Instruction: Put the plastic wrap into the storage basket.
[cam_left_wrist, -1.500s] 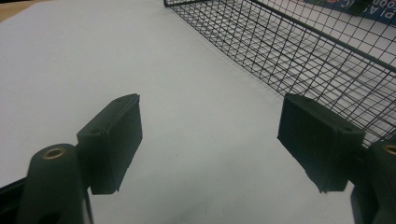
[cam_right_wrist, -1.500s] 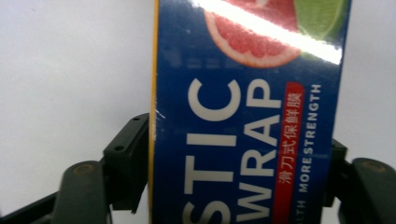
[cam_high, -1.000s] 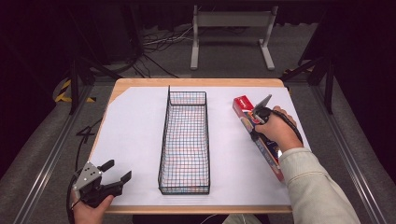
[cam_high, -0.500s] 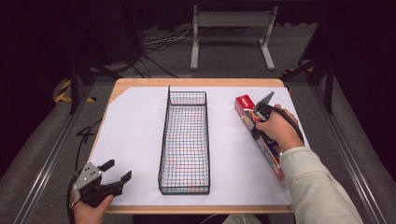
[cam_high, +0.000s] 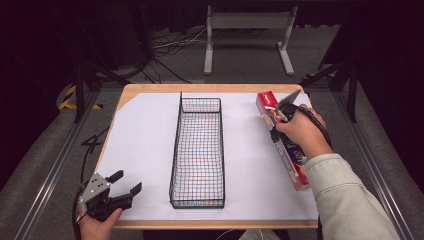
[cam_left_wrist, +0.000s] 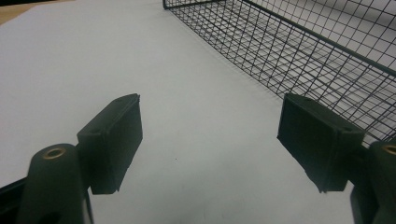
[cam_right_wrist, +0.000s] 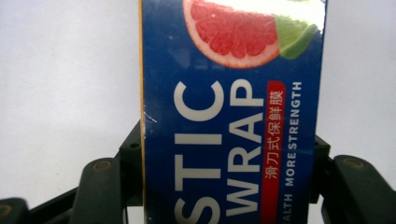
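Right gripper view: plastic wrap box (cam_right_wrist: 231, 121) squarely between right gripper (cam_right_wrist: 229, 172) jaws, clamped on both sides.

Left black two-jaw gripper (cam_high: 122, 192) at the frame's lower left, jaws spread wide, nothing between them. Right black two-jaw gripper (cam_high: 275, 122) at upper right, clamped tight, light-sleeved forearm (cam_high: 345, 200) behind.

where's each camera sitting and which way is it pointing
High view: above the person's side, looking forward and down on the table; both hands show.
Left gripper view: on the left tongs, facing the wire basket; open jaws show.
Right gripper view: on the right tongs, shut on the plastic wrap box.
Shared: basket, box, white sheet.
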